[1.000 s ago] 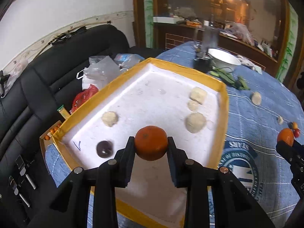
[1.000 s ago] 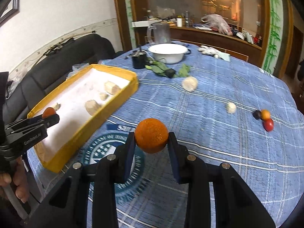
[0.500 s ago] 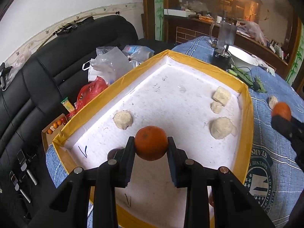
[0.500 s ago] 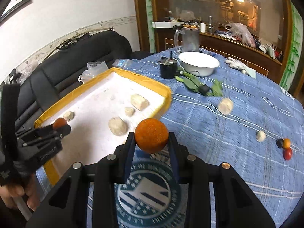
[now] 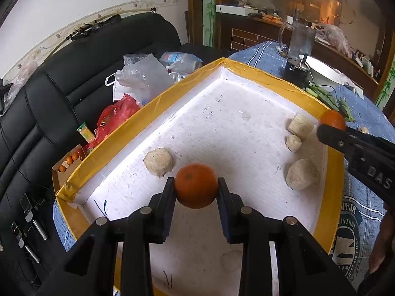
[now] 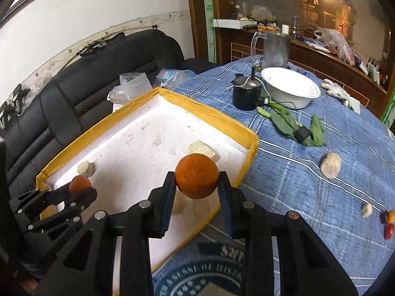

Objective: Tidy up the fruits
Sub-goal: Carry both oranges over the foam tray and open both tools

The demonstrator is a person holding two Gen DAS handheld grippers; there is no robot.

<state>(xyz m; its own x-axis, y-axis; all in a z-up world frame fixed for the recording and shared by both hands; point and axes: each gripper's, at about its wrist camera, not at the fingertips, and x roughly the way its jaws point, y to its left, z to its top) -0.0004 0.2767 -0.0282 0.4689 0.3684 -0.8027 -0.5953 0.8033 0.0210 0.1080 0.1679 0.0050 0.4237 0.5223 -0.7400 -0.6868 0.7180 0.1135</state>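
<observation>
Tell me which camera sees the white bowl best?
The right wrist view: the white bowl shows whole on the blue tablecloth. The left wrist view catches only a sliver of it at the far edge.

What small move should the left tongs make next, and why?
Probably lower and open. The left tongs grip an orange over the white floor of the yellow-rimmed tray, with bare floor just ahead, so it could be set down there.
</observation>
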